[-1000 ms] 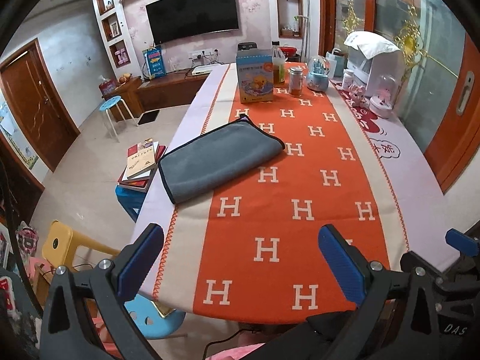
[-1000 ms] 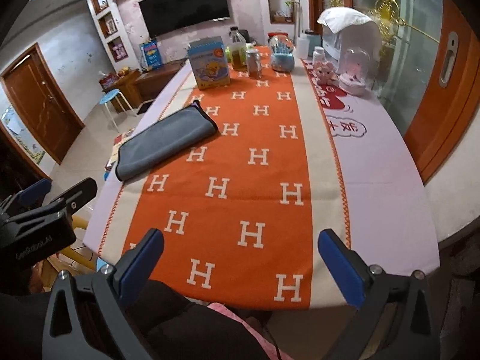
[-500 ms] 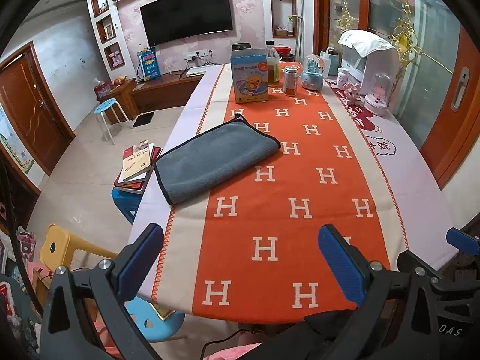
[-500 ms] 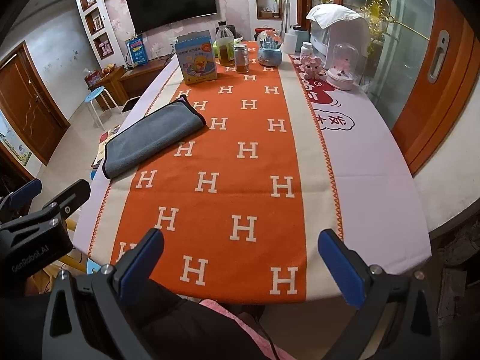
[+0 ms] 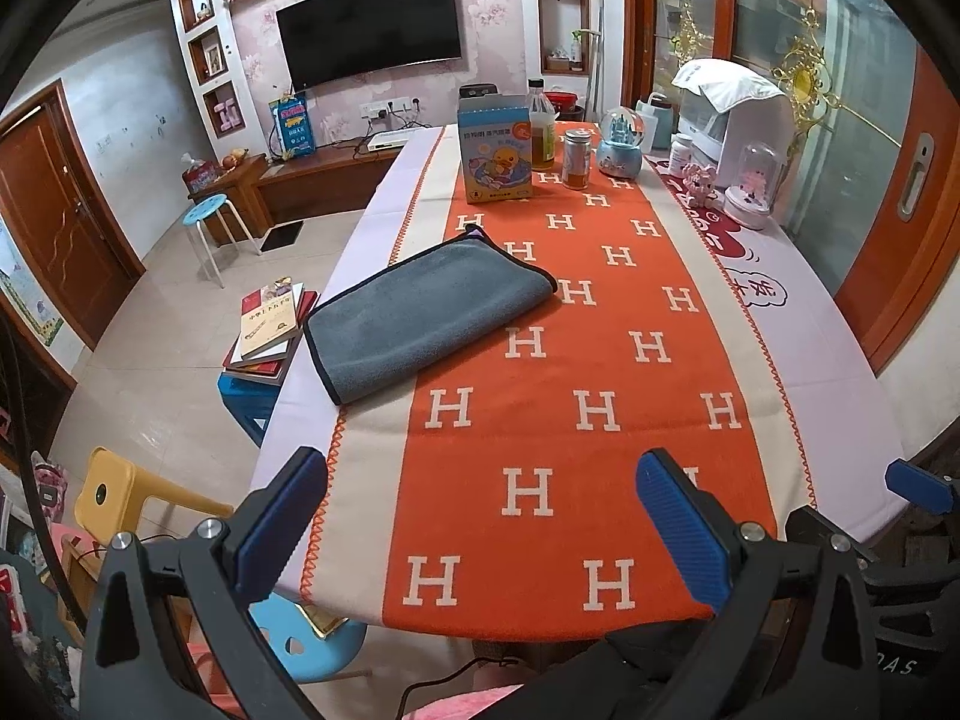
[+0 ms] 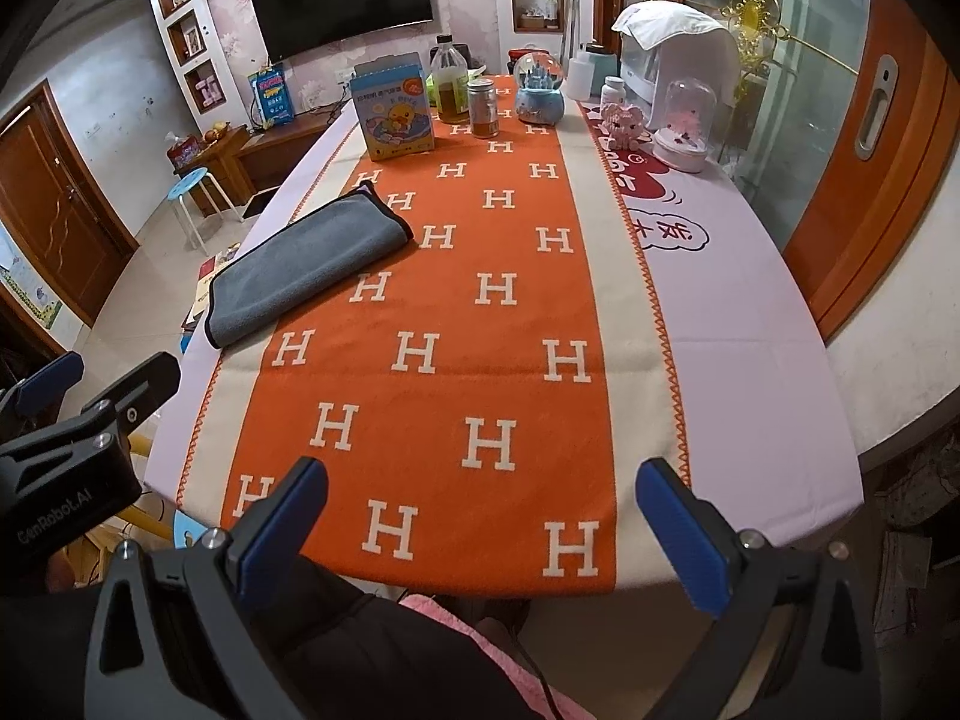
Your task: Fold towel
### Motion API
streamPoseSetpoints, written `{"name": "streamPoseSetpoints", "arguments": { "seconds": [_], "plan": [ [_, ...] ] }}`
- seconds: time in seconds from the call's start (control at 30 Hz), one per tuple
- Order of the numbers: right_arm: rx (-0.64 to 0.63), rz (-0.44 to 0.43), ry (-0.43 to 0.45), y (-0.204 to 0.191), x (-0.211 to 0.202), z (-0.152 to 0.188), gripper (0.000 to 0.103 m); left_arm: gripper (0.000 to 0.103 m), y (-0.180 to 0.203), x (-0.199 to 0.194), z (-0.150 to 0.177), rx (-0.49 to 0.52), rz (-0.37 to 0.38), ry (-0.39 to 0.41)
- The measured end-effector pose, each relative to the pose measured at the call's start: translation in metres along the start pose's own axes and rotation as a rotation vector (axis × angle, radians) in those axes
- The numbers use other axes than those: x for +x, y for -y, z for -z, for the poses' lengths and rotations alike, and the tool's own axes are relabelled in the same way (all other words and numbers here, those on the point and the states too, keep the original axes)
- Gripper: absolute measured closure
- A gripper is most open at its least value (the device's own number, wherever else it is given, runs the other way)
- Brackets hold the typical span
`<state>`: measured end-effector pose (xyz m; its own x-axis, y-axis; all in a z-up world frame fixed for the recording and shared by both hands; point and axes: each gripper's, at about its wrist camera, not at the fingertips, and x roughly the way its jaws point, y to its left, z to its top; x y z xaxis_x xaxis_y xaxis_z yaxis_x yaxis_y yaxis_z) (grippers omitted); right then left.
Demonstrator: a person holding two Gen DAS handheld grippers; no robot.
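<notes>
A grey towel (image 5: 420,315) with a dark hem lies folded flat at the left edge of the table, partly on the orange H-pattern runner (image 5: 576,414). It also shows in the right wrist view (image 6: 306,267). My left gripper (image 5: 480,522) is open and empty, held back over the table's near edge, well short of the towel. My right gripper (image 6: 480,516) is open and empty over the near edge, to the right of the towel. The left gripper's body (image 6: 66,462) shows at the left of the right wrist view.
At the table's far end stand a blue duck box (image 5: 495,156), an oil bottle (image 5: 542,126), a jar (image 5: 577,159), a snow globe (image 5: 621,141) and white appliances (image 5: 732,114). Stools with books (image 5: 267,330) and a yellow chair (image 5: 120,486) stand left of the table.
Both grippers have drawn back and risen a little, so the table and towel look slightly farther and lower in view. The towel has not moved. Both grippers stay open.
</notes>
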<state>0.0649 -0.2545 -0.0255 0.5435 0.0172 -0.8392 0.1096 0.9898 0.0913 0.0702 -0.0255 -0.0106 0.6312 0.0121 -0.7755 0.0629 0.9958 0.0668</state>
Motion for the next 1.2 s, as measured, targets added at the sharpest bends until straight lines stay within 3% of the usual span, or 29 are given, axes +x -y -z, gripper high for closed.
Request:
{"name": "streamPoseSetpoints", "arguments": {
  "seconds": [1.2],
  "plan": [
    [0.005,-0.002,-0.025,-0.0007,0.0074,0.0051,0.0,0.001,-0.0003,0.0011,0.0015,0.006,0.007,-0.01]
  ]
}}
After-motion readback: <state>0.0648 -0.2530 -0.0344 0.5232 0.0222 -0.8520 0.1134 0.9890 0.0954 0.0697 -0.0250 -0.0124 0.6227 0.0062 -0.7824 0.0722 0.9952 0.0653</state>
